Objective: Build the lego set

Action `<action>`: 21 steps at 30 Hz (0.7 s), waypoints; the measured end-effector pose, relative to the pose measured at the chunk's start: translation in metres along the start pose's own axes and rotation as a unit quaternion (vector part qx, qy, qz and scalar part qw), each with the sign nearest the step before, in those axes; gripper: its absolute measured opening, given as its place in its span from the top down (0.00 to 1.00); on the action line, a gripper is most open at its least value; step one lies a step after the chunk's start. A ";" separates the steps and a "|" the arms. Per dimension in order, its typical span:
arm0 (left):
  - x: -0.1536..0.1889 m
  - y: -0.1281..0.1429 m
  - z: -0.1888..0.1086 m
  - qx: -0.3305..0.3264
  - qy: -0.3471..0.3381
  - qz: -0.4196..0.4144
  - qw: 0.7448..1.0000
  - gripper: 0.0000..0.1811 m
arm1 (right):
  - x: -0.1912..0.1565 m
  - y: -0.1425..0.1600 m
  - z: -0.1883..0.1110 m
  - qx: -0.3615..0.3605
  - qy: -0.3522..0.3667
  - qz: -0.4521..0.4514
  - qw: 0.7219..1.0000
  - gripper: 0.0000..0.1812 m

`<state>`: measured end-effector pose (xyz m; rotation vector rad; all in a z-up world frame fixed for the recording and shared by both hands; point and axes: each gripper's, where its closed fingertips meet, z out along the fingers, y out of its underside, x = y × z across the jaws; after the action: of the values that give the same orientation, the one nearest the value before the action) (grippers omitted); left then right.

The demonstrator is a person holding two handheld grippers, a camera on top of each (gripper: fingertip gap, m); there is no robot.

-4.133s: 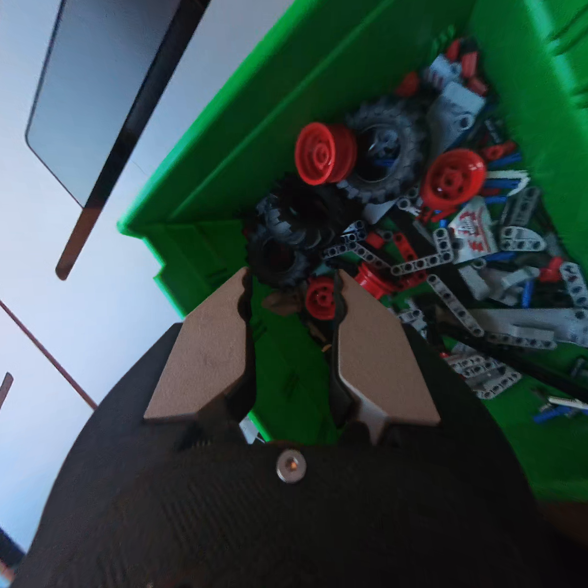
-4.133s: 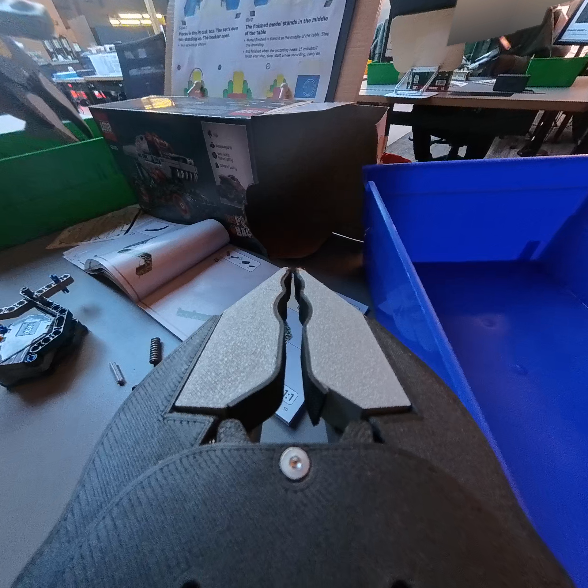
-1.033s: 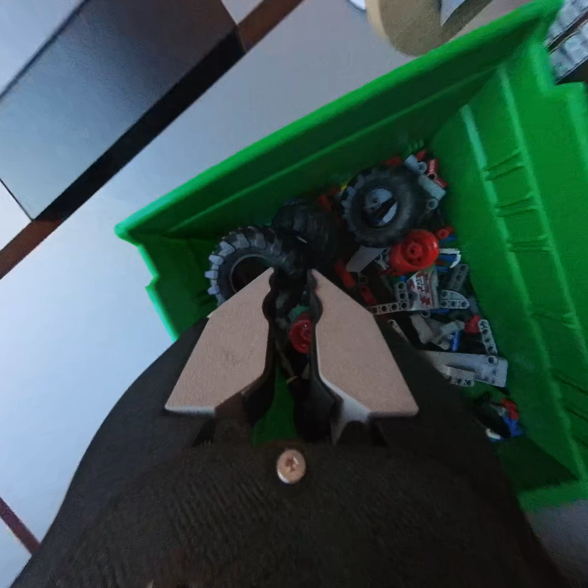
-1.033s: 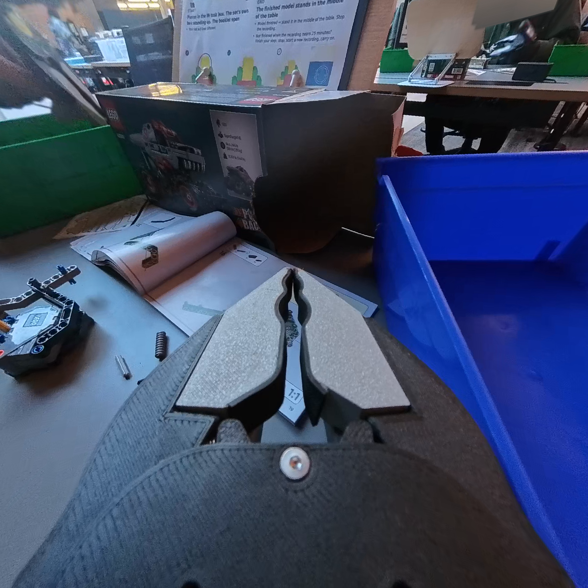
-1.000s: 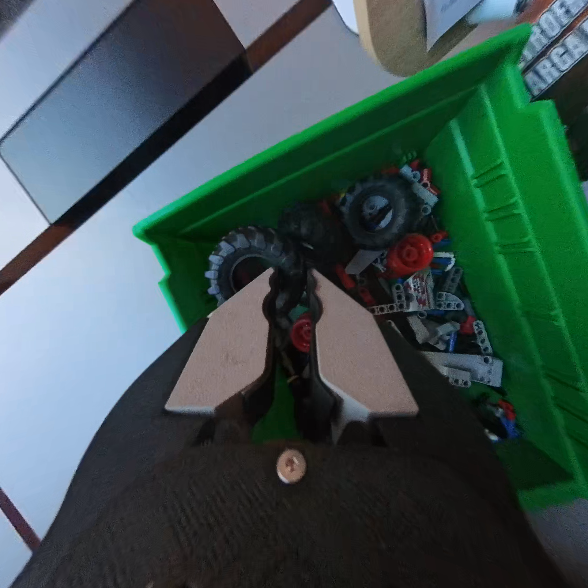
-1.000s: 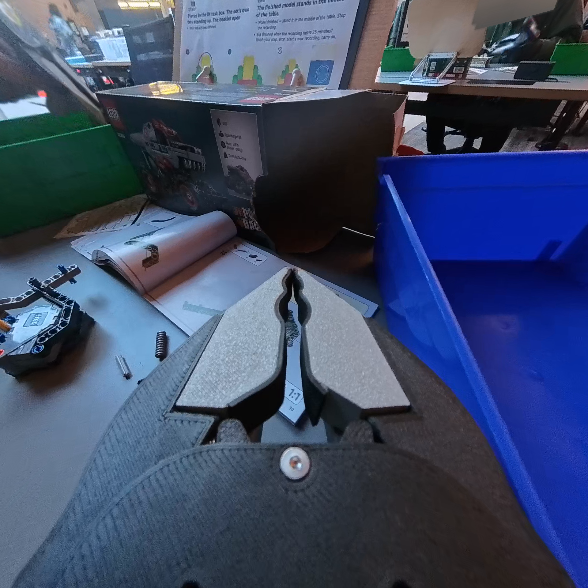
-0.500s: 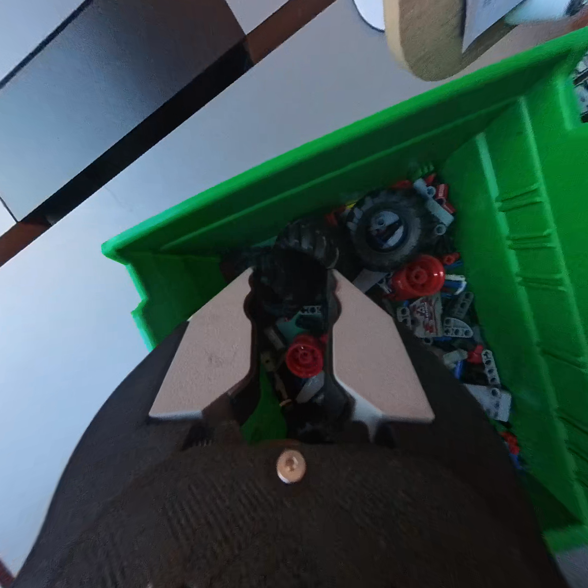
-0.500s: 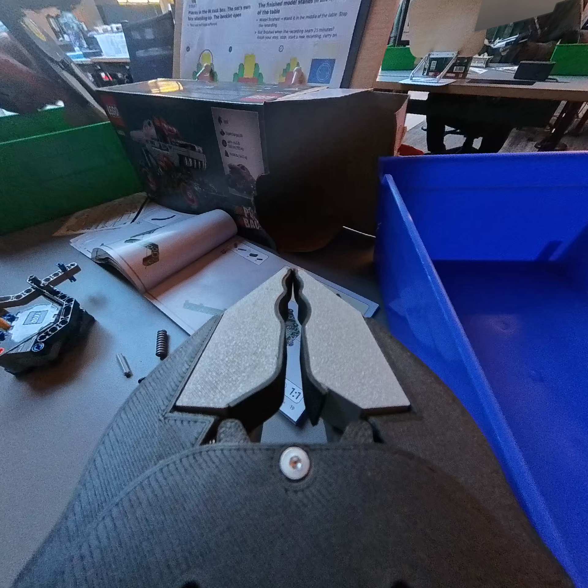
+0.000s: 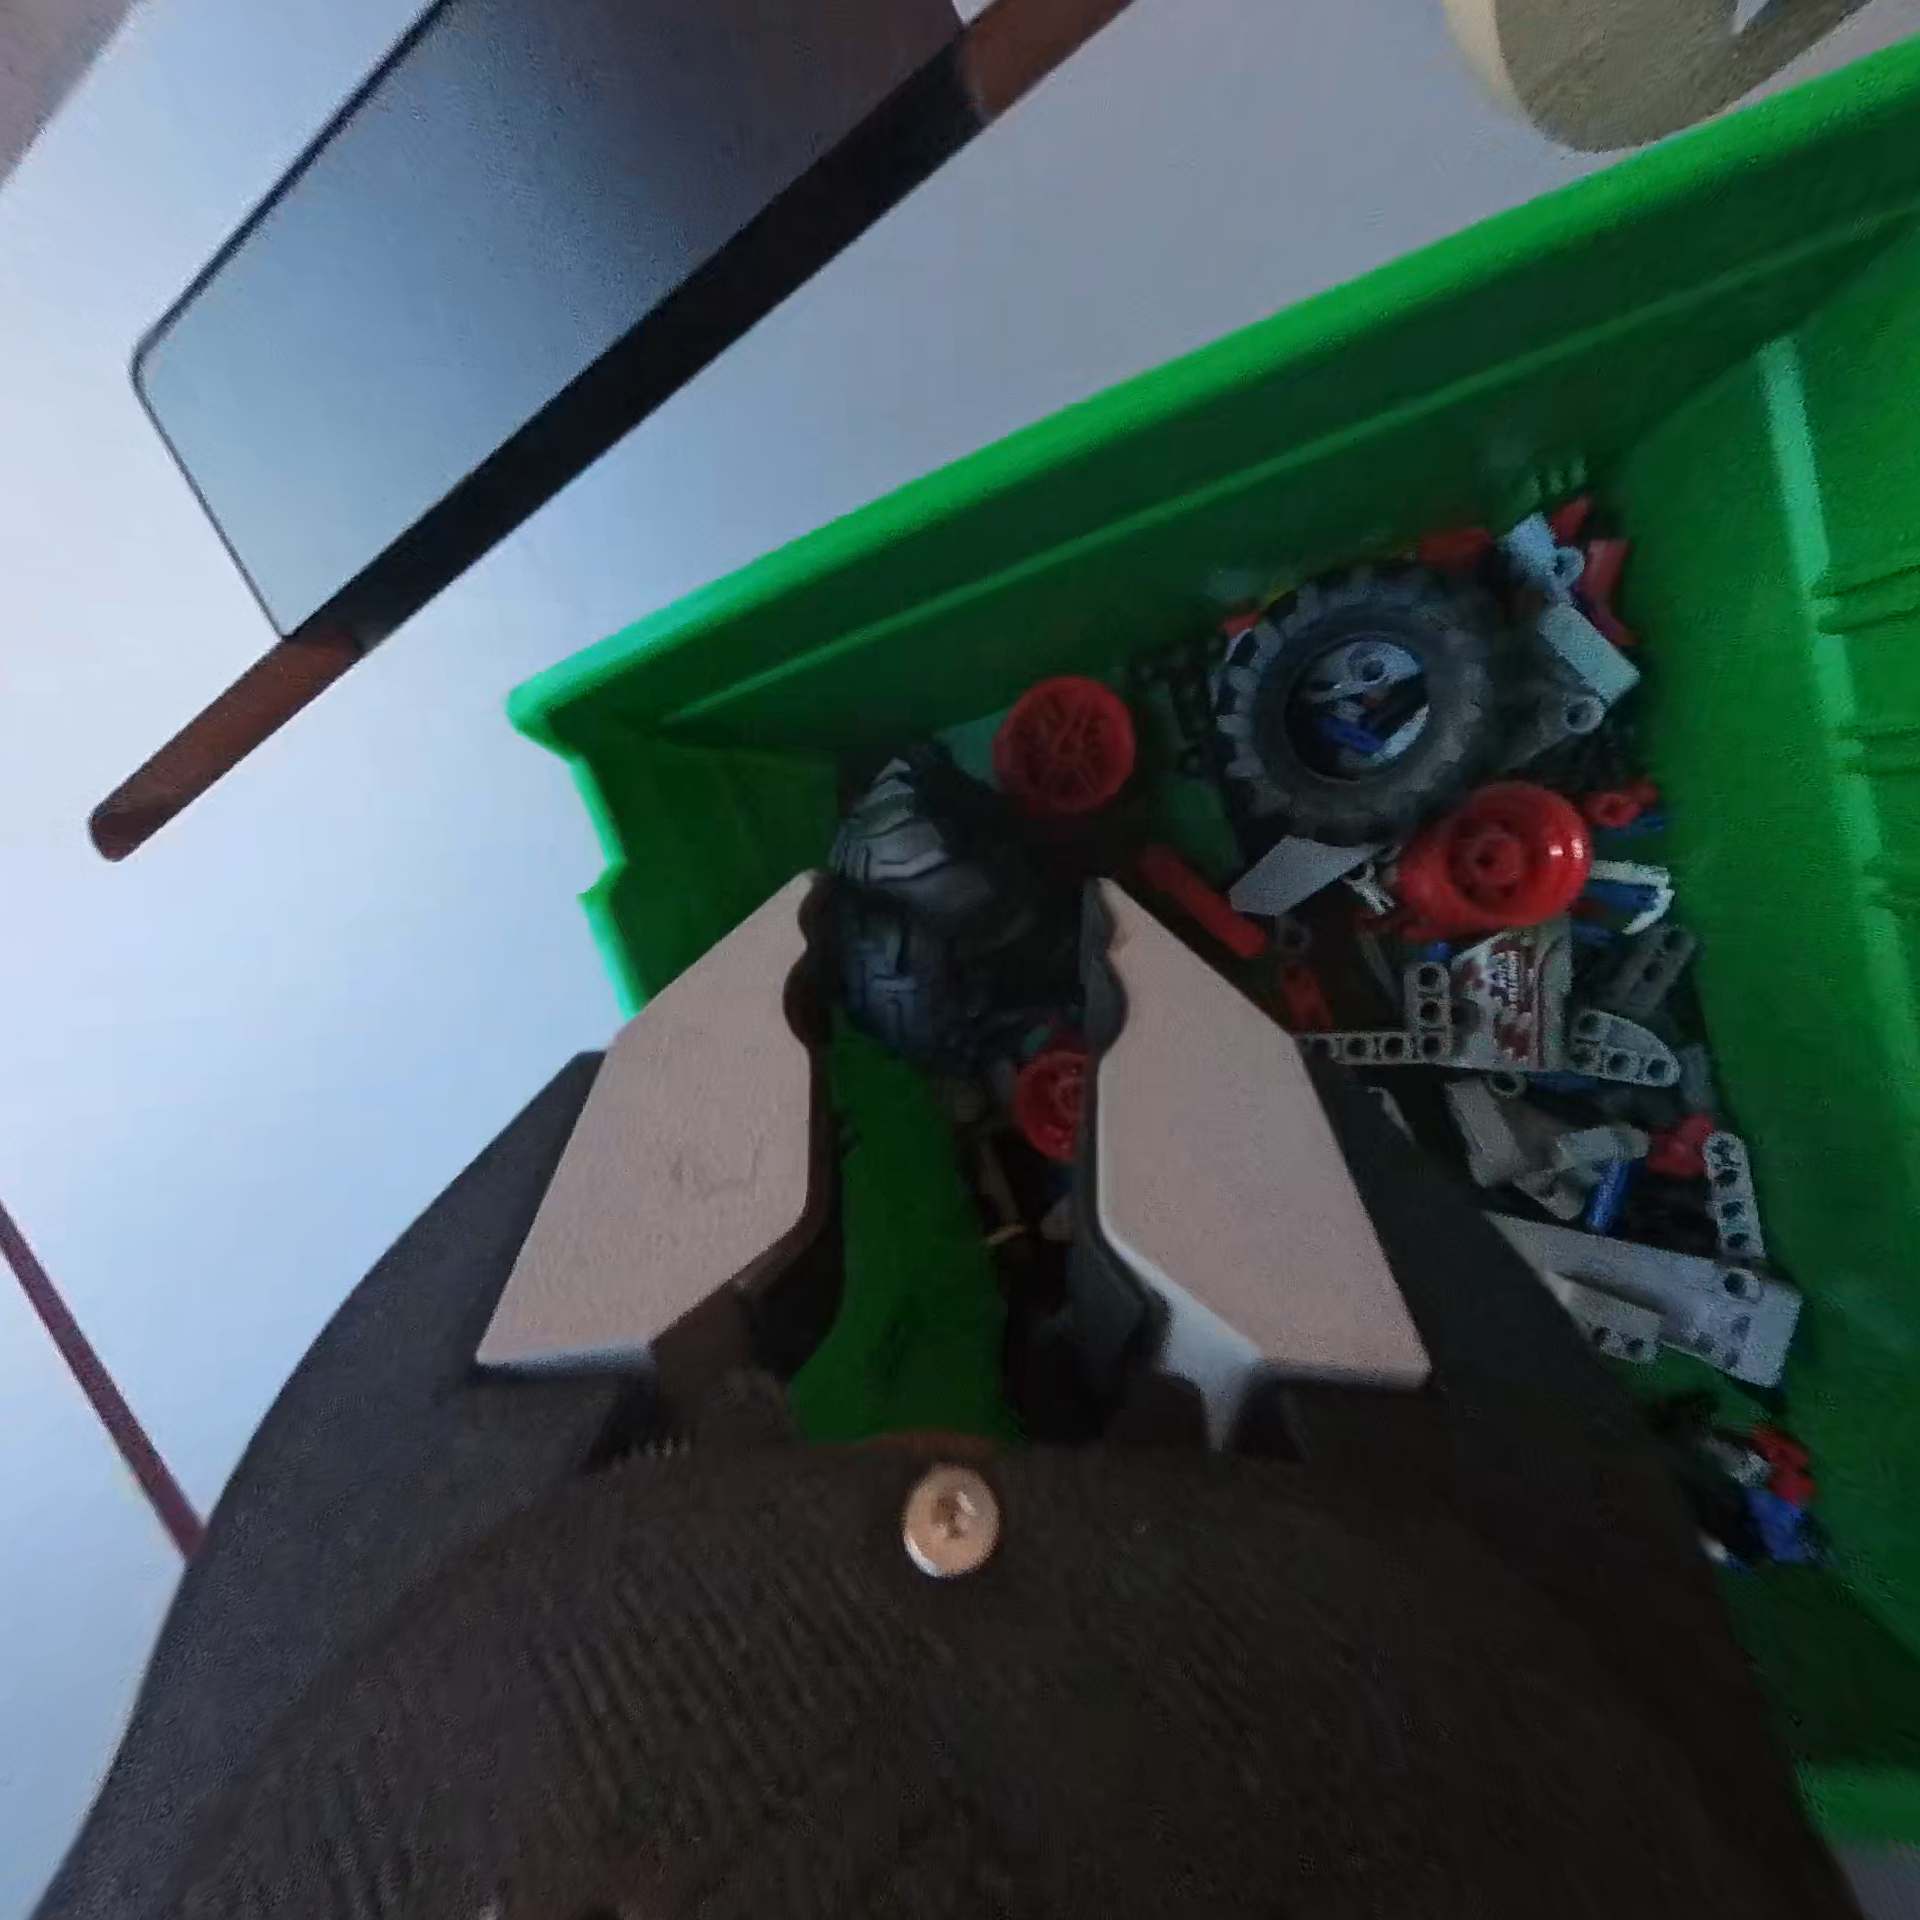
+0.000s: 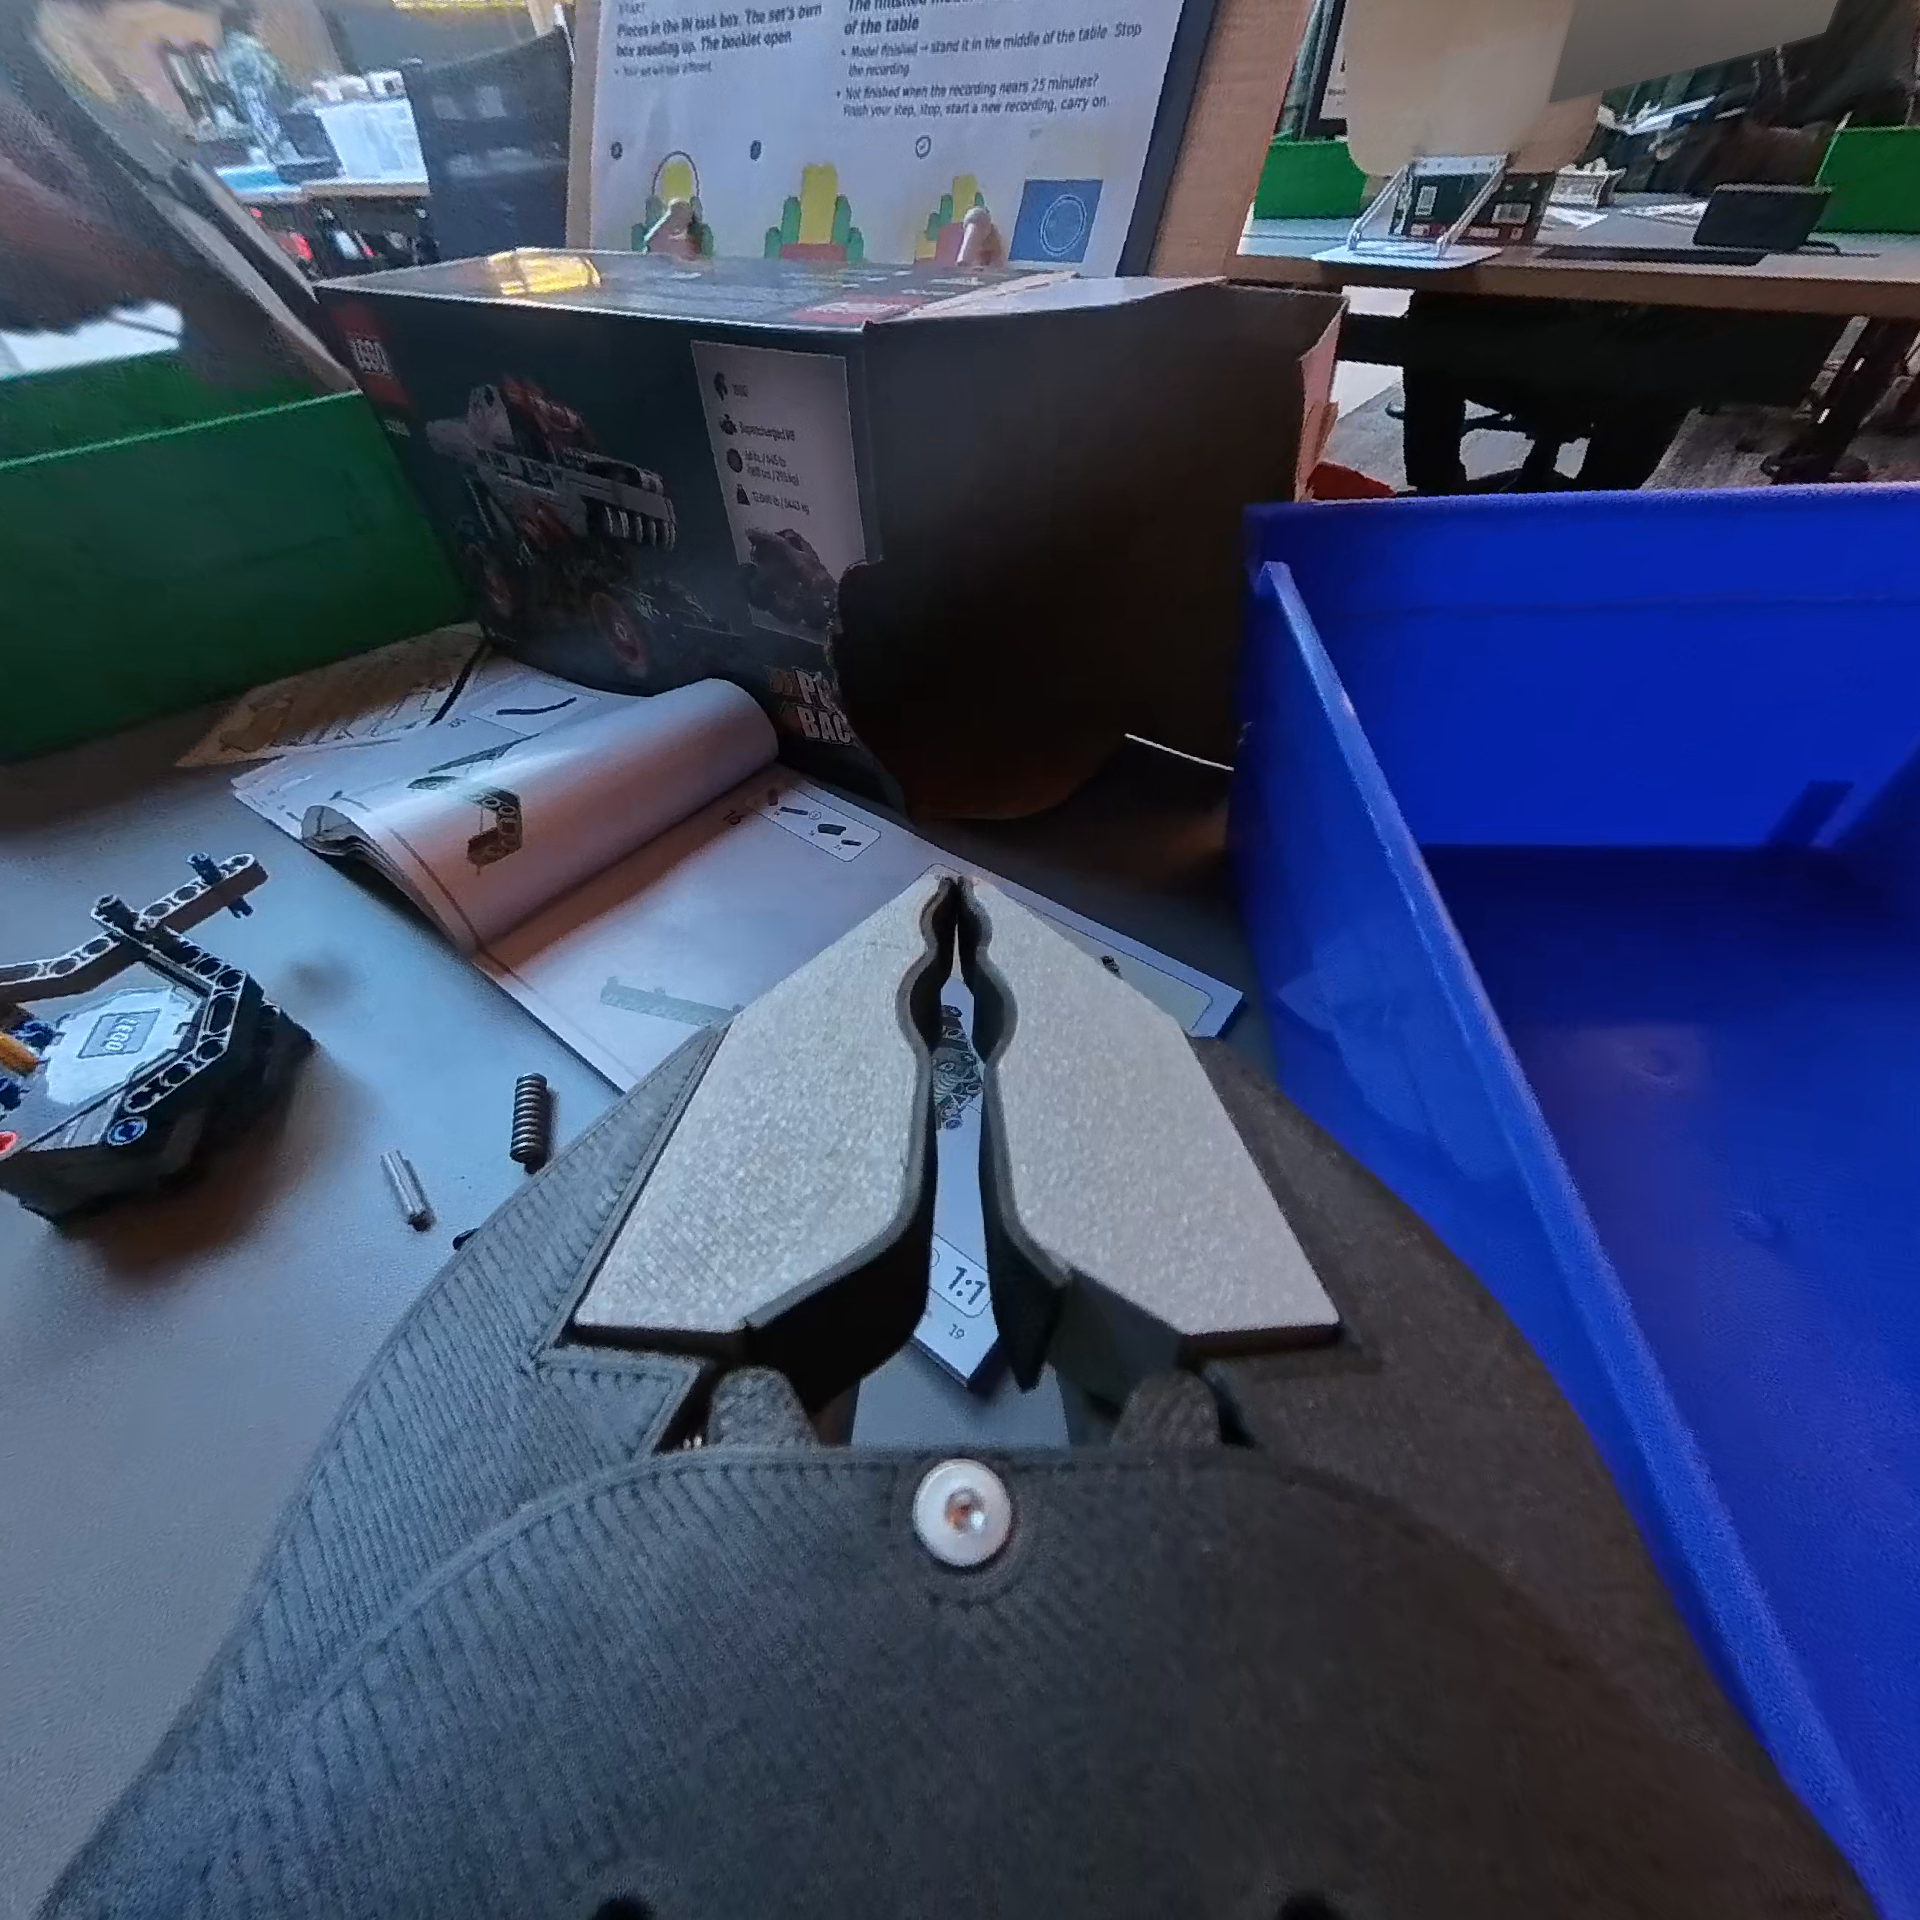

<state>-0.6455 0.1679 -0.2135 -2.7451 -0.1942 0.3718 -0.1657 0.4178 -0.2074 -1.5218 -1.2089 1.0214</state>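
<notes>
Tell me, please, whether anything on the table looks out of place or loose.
Yes: a small dark spring and a short grey pin lie loose on the grey table, apart from the black part-built frame. Nothing looks spilled or damaged.

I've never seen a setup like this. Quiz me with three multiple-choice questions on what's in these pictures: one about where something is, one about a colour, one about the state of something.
1. Where do the loose black rubber tyres lie?
A. in the green plastic bin
B. in the blue plastic bin
C. on the open instruction booklet

2. What colour are the round wheel hubs among the parts?
A. yellow
B. red
C. white

3. How does the right gripper stand?
A. wide open
B. shut on a tyre
C. shut, holding nothing

Answers:
1 A, a black rubber tyre sits inside the green plastic bin.
2 B, a round wheel hub is red.
3 C, the right gripper has its fingertips together, above the open instruction booklet.
</notes>
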 end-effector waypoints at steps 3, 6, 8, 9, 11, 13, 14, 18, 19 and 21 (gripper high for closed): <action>-0.006 -0.004 -0.012 0.012 -0.032 0.001 0.999 0.77 | -0.002 0.001 0.001 -0.004 -0.002 -0.003 1.000 1.00; 0.034 -0.024 -0.015 0.060 0.050 0.030 0.997 0.75 | -0.001 0.000 0.000 -0.001 0.002 -0.004 1.000 1.00; 0.055 -0.027 -0.005 0.050 0.082 0.045 0.994 0.72 | 0.000 0.000 -0.001 0.000 0.003 -0.002 1.000 1.00; 0.059 -0.024 0.005 0.030 0.078 0.052 0.995 0.71 | 0.000 0.000 -0.001 0.001 0.003 -0.001 1.000 1.00; 0.072 -0.020 0.022 0.004 0.098 0.066 0.993 0.70 | 0.000 -0.001 -0.001 0.002 0.004 -0.001 1.000 1.00; 0.074 -0.027 0.026 0.020 0.109 0.061 0.992 0.91 | 0.000 0.000 -0.001 0.000 0.003 -0.002 1.000 1.00; 0.067 -0.021 0.031 0.004 0.087 0.071 0.994 0.92 | 0.000 0.000 -0.001 -0.001 0.003 -0.003 1.000 1.00; 0.055 -0.016 0.034 -0.006 0.078 0.064 0.995 0.93 | 0.000 0.002 0.001 -0.005 0.001 -0.001 1.000 1.00; 0.046 -0.015 0.031 -0.003 0.060 0.061 0.996 0.93 | 0.000 0.002 0.001 -0.005 0.001 0.000 1.000 1.00; 0.024 -0.015 0.022 0.007 0.025 0.040 0.999 0.93 | 0.001 0.001 0.000 -0.003 0.002 -0.001 1.000 1.00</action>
<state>-0.6302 0.1933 -0.2328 -2.7507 -0.0684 0.3239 -0.1655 0.4184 -0.2087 -1.5269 -1.2104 1.0135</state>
